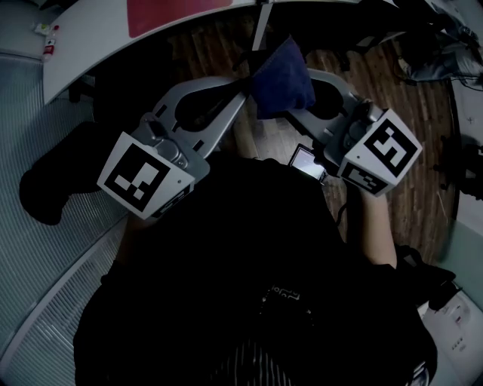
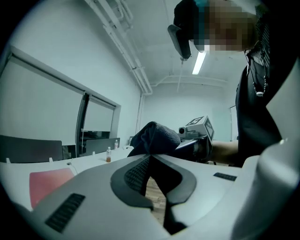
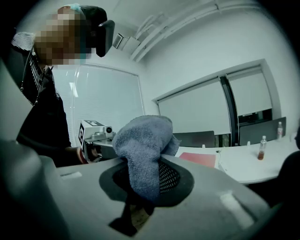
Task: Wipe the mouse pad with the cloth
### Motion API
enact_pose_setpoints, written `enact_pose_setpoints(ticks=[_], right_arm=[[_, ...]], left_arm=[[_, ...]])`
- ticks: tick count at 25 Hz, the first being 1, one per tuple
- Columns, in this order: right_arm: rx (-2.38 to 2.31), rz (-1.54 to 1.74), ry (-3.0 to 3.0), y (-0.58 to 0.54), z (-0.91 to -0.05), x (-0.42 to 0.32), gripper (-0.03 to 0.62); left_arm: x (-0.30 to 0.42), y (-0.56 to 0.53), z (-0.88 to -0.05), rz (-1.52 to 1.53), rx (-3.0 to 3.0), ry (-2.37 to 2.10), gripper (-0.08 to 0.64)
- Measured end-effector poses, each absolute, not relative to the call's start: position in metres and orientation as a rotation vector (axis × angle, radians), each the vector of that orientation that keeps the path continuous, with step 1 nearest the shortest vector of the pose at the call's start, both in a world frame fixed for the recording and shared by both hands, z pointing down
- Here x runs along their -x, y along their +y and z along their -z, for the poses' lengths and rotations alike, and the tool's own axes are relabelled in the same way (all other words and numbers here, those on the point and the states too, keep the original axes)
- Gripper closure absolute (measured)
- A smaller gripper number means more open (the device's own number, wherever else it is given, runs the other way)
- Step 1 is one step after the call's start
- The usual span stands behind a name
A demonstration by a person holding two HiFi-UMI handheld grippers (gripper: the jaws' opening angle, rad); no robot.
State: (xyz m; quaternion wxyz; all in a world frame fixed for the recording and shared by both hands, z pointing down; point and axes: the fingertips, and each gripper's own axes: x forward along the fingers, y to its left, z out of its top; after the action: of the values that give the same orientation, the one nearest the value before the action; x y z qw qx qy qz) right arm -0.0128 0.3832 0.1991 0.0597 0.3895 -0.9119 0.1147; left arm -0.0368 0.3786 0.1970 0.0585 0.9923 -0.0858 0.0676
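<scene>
Far left in the head view, the red mouse pad (image 1: 173, 15) lay flat on the white table (image 1: 83, 45), well apart from both tools, nothing touching it. My left gripper (image 1: 244, 86) reached in from the left. In the left gripper view its jaws were pressed together at the tips, nipping an edge of the dark blue cloth (image 1: 283, 75), which bunched up just beyond them. The cloth hung in the air between the two tools, over the wood floor (image 1: 377, 83) and not over the table. My right gripper (image 1: 290, 111) came in from the right, tip to tip with the left one. In the right gripper view its jaws were clamped on the cloth, and a fold drooped down into the gap between them. Neither tool was on the pad.
</scene>
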Motion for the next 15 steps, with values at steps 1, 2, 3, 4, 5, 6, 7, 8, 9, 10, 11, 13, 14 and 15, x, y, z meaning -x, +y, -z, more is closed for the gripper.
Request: enact_pose_setpoints(ticks=[1, 2, 3, 4, 5, 6, 7, 8, 9, 10, 11, 13, 14, 15], right_arm=[[-1.206, -0.347, -2.754, 0.373, -0.196, 0.014, 0.526], [-1.234, -0.346, -2.747, 0.364, -0.191, 0.015, 0.526], [-1.261, -0.348, -2.738, 0.358, -0.188, 0.015, 0.526], [-1.285, -0.358, -2.725, 0.353, -0.186, 0.015, 0.526], [-1.307, -0.378, -2.708, 0.349, -0.185, 0.014, 0.526], [-1.327, -0.406, -2.689, 0.347, -0.184, 0.014, 0.526], [-1.345, -0.431, -2.666, 0.343, -0.185, 0.014, 0.526], [-1.360, -0.438, -2.647, 0.339, -0.184, 0.015, 0.526], [-1.370, -0.432, -2.639, 0.334, -0.183, 0.016, 0.526], [-1.375, -0.430, -2.637, 0.328, -0.182, 0.020, 0.526], [-1.373, -0.439, -2.632, 0.323, -0.182, 0.023, 0.526], [-1.354, -0.474, -2.603, 0.315, -0.188, 0.032, 0.526], [-1.339, -0.480, -2.586, 0.310, -0.190, 0.038, 0.526], [-1.323, -0.475, -2.579, 0.306, -0.192, 0.044, 0.526]], left_arm=[[0.039, 0.369, -0.195, -0.200, -3.001, -0.237, 0.557], [0.041, 0.360, -0.191, -0.189, -3.001, -0.218, 0.557], [0.044, 0.352, -0.188, -0.171, -3.000, -0.205, 0.557], [0.046, 0.346, -0.186, -0.151, -2.996, -0.192, 0.557], [0.048, 0.340, -0.185, -0.135, -2.987, -0.179, 0.557], [0.052, 0.335, -0.185, -0.123, -2.974, -0.165, 0.557], [0.055, 0.329, -0.186, -0.112, -2.961, -0.153, 0.557], [0.059, 0.323, -0.185, -0.101, -2.950, -0.142, 0.557], [0.063, 0.317, -0.185, -0.093, -2.945, -0.134, 0.557], [0.068, 0.312, -0.185, -0.094, -2.948, -0.129, 0.557], [0.072, 0.308, -0.187, -0.112, -2.964, -0.126, 0.557], [0.081, 0.303, -0.196, -0.190, -3.019, -0.116, 0.557], [0.086, 0.301, -0.200, -0.223, -3.032, -0.112, 0.557], [0.091, 0.297, -0.204, -0.231, -3.026, -0.115, 0.557]])
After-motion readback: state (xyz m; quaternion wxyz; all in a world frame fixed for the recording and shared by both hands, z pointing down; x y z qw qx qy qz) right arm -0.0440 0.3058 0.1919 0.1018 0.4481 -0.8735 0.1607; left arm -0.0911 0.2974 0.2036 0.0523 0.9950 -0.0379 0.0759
